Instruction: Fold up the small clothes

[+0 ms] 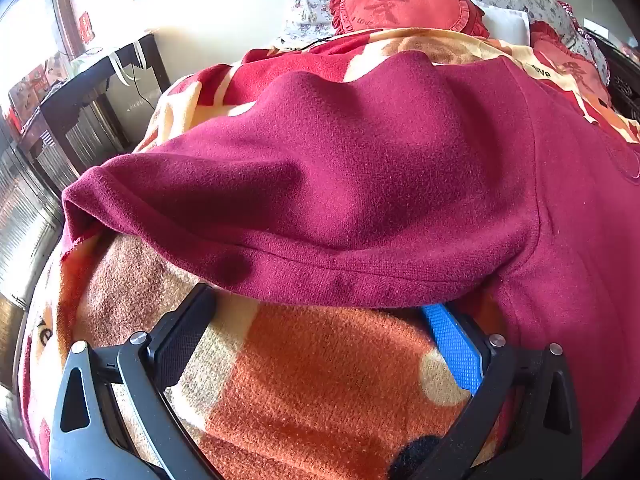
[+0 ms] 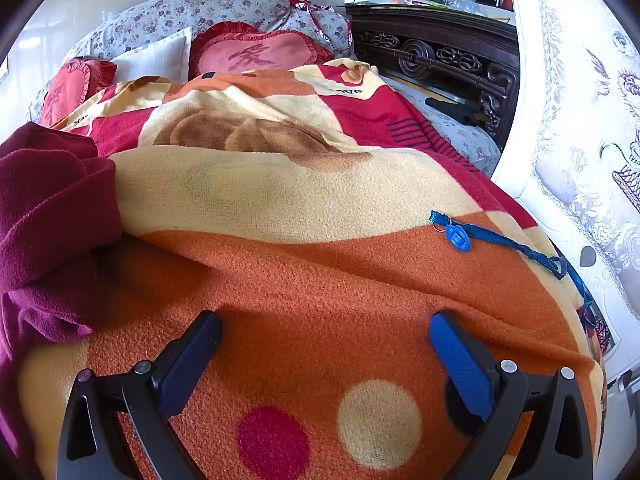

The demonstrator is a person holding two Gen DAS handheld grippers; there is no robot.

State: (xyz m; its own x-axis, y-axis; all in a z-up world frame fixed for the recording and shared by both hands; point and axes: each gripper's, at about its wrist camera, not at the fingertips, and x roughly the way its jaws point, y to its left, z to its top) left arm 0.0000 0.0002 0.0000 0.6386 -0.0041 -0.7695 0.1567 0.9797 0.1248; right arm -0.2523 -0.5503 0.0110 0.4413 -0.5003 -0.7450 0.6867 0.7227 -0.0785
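Observation:
A dark red knit garment (image 1: 360, 184) lies on an orange, cream and red blanket (image 1: 304, 392) on a bed. Its sleeve runs left, with the cuff (image 1: 80, 196) at the left end. My left gripper (image 1: 320, 304) is open, its fingertips right at the sleeve's lower hem and partly under it. In the right wrist view the same garment (image 2: 48, 220) lies bunched at the left edge. My right gripper (image 2: 324, 326) is open and empty over the bare blanket (image 2: 320, 280), to the right of the garment.
Red heart-shaped cushions (image 1: 400, 0) and floral pillows (image 2: 208, 8) lie at the head of the bed. A blue strap with a tag (image 2: 458, 236) lies on the blanket at right. A carved dark headboard (image 2: 436, 56) and a white upholstered chair (image 2: 580, 120) stand right; a dark table (image 1: 92, 92) stands left.

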